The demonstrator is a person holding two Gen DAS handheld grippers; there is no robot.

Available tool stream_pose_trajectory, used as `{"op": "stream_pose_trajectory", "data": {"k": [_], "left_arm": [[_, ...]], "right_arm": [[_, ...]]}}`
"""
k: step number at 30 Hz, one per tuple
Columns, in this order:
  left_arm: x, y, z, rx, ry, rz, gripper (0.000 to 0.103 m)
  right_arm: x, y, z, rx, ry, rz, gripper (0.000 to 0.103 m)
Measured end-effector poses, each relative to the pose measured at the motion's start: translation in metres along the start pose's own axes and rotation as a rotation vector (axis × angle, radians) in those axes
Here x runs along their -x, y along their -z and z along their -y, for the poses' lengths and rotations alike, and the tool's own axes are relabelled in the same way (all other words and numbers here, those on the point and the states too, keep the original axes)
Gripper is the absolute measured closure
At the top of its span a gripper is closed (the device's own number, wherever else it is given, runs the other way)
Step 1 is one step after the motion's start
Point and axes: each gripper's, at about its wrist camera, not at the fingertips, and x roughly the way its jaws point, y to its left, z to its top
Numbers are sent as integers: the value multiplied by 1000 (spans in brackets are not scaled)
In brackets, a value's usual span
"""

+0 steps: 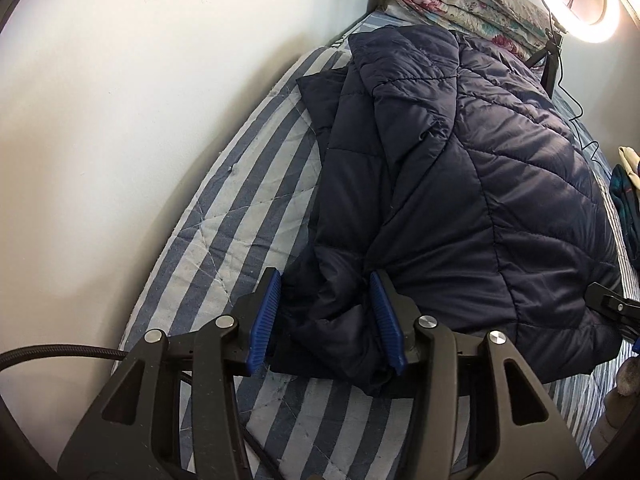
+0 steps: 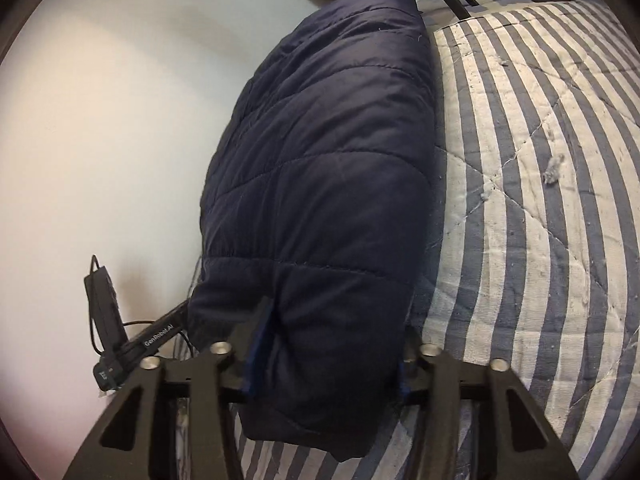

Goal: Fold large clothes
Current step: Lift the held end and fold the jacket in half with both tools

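Left gripper (image 1: 326, 320) sits low over the bed's near end, blue pads (image 1: 264, 320) spread wide, a bunched fold of the navy puffer jacket (image 1: 460, 184) lying between them; pads not pressed onto it, though the right-hand pad touches the fabric. Jacket is partly folded, lying along the middle of the bed (image 1: 240, 208), one layer flapped over the other, a lower panel sticking out toward the wall-side edge. Striped quilted cover shows bare along the wall side and at the near end. Floral rolled quilt (image 1: 460, 0) at the far end by the wall (image 1: 140, 100), ring light (image 1: 588, 4) on a stand beside it at the far corner.

Right gripper (image 2: 324, 350) pinches a thick edge of the jacket (image 2: 328, 168), fabric filling the gap between both pads, jacket bulging up ahead of it. Striped bed cover (image 2: 540, 200) to the right of the jacket, small lint clump (image 2: 554, 170) on it.
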Motion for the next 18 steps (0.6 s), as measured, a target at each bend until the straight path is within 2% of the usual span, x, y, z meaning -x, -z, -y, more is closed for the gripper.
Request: {"op": "stream_pose_trajectory", "data": {"k": [4,9,14,18], "left_arm": [[3,1,4,-17,-14,-3,54],[7,4,7,-22,-13,-18,55],[23,22,30,-129,-30,-43,58],[40,43,54,-206,-2,-79,61]], "right_arm": [[1,-2,-19,67,69,-11,75],[6,-1,-31,91,118,-25,79],[30,14,-36,130,168,-56,80],[61,31,-35,141,204,-76,80]]}}
